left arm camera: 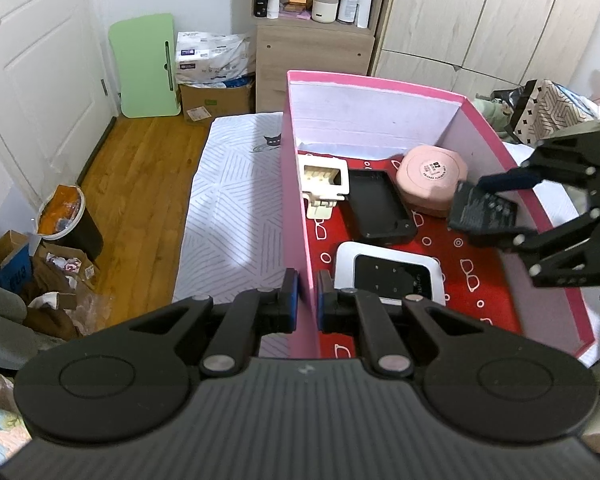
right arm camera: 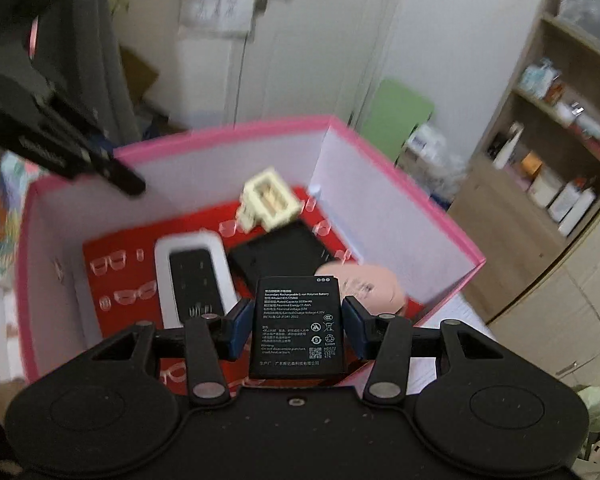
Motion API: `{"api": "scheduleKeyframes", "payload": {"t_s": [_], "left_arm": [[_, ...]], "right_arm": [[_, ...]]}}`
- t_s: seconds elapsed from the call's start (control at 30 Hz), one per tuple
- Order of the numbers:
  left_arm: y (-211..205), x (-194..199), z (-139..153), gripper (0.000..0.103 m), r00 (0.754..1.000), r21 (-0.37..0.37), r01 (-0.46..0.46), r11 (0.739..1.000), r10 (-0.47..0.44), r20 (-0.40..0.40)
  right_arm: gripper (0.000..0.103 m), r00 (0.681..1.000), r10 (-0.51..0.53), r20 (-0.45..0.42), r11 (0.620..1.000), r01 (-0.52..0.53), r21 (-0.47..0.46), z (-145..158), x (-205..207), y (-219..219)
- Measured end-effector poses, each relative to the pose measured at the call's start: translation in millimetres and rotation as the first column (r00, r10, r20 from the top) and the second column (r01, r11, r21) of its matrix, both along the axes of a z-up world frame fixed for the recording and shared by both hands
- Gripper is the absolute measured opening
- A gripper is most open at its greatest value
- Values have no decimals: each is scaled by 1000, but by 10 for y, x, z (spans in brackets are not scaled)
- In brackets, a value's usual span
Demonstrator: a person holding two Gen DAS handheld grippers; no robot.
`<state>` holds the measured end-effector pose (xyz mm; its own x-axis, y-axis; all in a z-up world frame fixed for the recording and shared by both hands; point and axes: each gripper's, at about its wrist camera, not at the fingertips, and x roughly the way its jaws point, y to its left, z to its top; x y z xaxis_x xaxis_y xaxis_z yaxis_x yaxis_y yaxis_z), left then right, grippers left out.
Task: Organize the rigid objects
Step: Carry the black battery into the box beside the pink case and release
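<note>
Left wrist view
Left gripper (left arm camera: 308, 298): jaws pinching the near left wall of the pink box (left arm camera: 296, 216), one pad outside, one inside.
Box: stands on a striped sheet (left arm camera: 228, 208); red patterned floor.
Contents: cream clip (left arm camera: 325, 182) at the far left; black tray (left arm camera: 380, 204) beside it; pink case (left arm camera: 432, 178) toward the far right; white device (left arm camera: 388, 274) nearest.
Right gripper (left arm camera: 496, 216): reaches in over the right wall, pinching a battery (left arm camera: 482, 212) above the floor, just in front of the case.

Right wrist view
Right gripper (right arm camera: 296, 326): pads pressed on the long edges of the battery (right arm camera: 298, 326); label faces the camera; held over the box (right arm camera: 400, 208).
Below: device (right arm camera: 196, 276), tray (right arm camera: 284, 254), clip (right arm camera: 268, 200), case (right arm camera: 364, 284); background blurred.
Left gripper (right arm camera: 120, 172): on the far wall, upper left.
</note>
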<state>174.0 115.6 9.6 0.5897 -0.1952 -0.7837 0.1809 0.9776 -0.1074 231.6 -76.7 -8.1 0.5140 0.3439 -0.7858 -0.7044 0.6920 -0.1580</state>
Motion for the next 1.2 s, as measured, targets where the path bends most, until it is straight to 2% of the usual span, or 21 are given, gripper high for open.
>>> {"api": "scheduleKeyframes", "payload": {"t_s": [0.2,0.37,0.43,0.53,0.63,0.7,0.83,1.0,1.2], "left_arm": [[17,-12,-9,9,1000,-11,7,1000,-7,6],[57,-8,-17,9,1000,-33,2,999,-2,7],[61,-19,-15,9,1000,-33,2,999,-2,9],[73,-24,-21,9,1000,-41,2,999,-2,9],[64,-14,-16,9,1000,-39,2,999,-2,8],[64,-13,-17,10,1000,-37,2,999,-1,8],[46,-19,-17,10,1000,-28,2,1000,-2,9],[28,-30,-14,10,1000,-19,-4,1000,5,13],[79,-5,-5,9,1000,-52,-19,998,19,-1]], "right_arm": [[54,996,78,-39,979,-84,-188,-168,13,207],[54,994,90,-53,952,-102,-289,-270,48,352],[54,995,83,-63,948,-98,-303,-300,65,380],[54,993,57,-102,974,-78,-214,-218,115,322],[54,992,6,-125,997,-15,-70,-16,152,160],[54,991,-18,-131,999,23,41,163,130,-3],[54,993,-54,-101,982,71,173,439,-26,-316],[54,990,-143,-3,961,139,240,606,-315,-738],[55,948,-318,15,911,301,282,478,-542,-1289]]}}
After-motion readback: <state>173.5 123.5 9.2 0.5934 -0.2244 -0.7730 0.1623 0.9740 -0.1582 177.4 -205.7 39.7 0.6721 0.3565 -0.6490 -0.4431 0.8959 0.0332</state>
